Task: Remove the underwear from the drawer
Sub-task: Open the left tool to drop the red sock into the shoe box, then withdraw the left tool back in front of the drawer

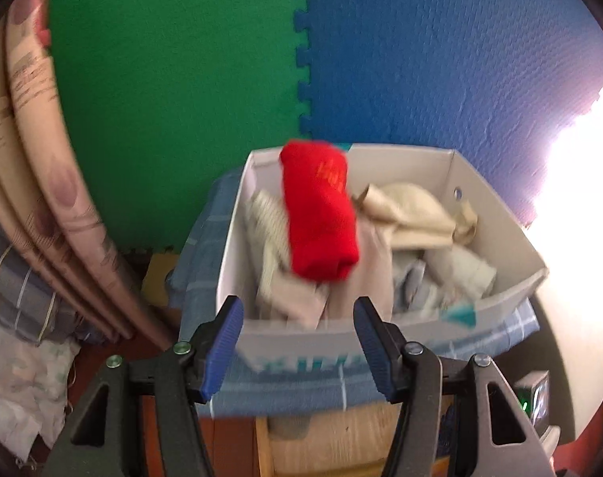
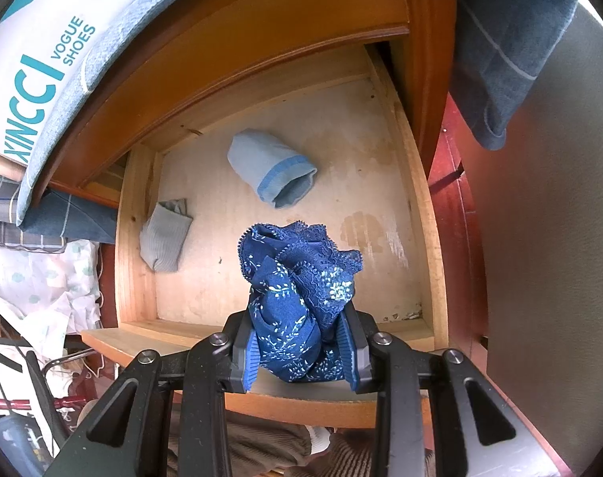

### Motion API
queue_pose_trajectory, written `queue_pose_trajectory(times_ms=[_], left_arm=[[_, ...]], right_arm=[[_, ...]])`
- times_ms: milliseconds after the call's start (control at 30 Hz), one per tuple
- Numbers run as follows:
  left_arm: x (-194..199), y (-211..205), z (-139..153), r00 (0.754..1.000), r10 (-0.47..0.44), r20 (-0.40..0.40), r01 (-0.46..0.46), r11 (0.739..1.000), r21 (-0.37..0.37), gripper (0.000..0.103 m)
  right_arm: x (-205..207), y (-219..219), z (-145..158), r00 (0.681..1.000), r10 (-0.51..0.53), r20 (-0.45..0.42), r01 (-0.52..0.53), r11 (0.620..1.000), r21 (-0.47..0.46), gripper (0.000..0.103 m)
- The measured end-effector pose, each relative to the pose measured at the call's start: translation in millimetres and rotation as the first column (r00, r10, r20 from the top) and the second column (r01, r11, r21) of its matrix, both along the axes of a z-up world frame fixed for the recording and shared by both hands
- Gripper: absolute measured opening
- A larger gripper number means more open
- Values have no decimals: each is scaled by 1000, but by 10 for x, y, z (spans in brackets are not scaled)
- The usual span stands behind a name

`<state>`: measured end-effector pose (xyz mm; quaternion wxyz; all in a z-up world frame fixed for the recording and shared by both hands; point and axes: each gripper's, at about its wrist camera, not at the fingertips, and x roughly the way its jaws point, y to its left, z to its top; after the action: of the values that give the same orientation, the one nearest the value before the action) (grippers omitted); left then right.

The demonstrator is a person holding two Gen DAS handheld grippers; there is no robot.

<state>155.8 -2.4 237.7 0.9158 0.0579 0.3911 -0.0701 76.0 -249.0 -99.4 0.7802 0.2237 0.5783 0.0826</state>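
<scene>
Your left gripper [image 1: 297,342] fills the bottom of the left wrist view, its jaws standing apart with nothing between them. Beyond the jaws sits a white shoe box [image 1: 496,214] on a blue checked cloth [image 1: 206,246]. Folded pale garments [image 1: 413,214] fill the box, and a red rolled garment [image 1: 321,210] appears above them, blurred; whether it rests on the pile cannot be told. Green and blue foam mats [image 1: 174,79] form the background.

Your right gripper [image 2: 301,349] occupies the bottom of the right wrist view. Its jaws are closed on dark blue floral underwear [image 2: 297,274] with a lace edge, which bunches up above the fingertips. The underwear is held over the front part of the open wooden drawer [image 2: 425,206]. On the drawer floor lie a light blue rolled garment [image 2: 269,167] toward the back and a grey folded garment [image 2: 164,234] against the left wall, well apart from each other.
</scene>
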Motion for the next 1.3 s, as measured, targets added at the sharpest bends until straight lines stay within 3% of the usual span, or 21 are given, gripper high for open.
queue_pose_trajectory(times_ms=[133, 267, 500, 733, 867, 1067, 1300], left_arm=[[-335, 129, -219, 998, 56, 17, -56, 998, 18, 59], [-606, 273, -511, 993, 119, -4, -119, 993, -25, 59], [-912, 312, -1264, 971, 205, -126, -207, 978, -3, 59], [-1076, 263, -1699, 961, 218, -173, -225, 974, -22, 59], [-1132, 272, -1831, 955, 226, -193, -235, 972, -24, 59], [-1151, 361, -1846, 961, 195, -197, -218, 971, -103, 59], [-1098, 519, -1893, 945, 243, -221, -280, 947, -156, 59]], right_arm=[[-4, 3, 5, 1000, -1, 0, 1, 1000, -6, 30], [-10, 14, 12, 1000, 0, 1, 0, 1000, -22, 30], [-14, 48, 31, 1000, 9, 8, -9, 998, -69, 30], [-46, 67, 87, 999, 21, 36, -17, 994, -106, 30], [-72, 75, 136, 998, 21, 61, -14, 992, -123, 30], [-92, 79, 186, 997, 19, 72, -8, 988, -152, 30], [-138, 105, 283, 995, 40, 96, -25, 987, -161, 31]])
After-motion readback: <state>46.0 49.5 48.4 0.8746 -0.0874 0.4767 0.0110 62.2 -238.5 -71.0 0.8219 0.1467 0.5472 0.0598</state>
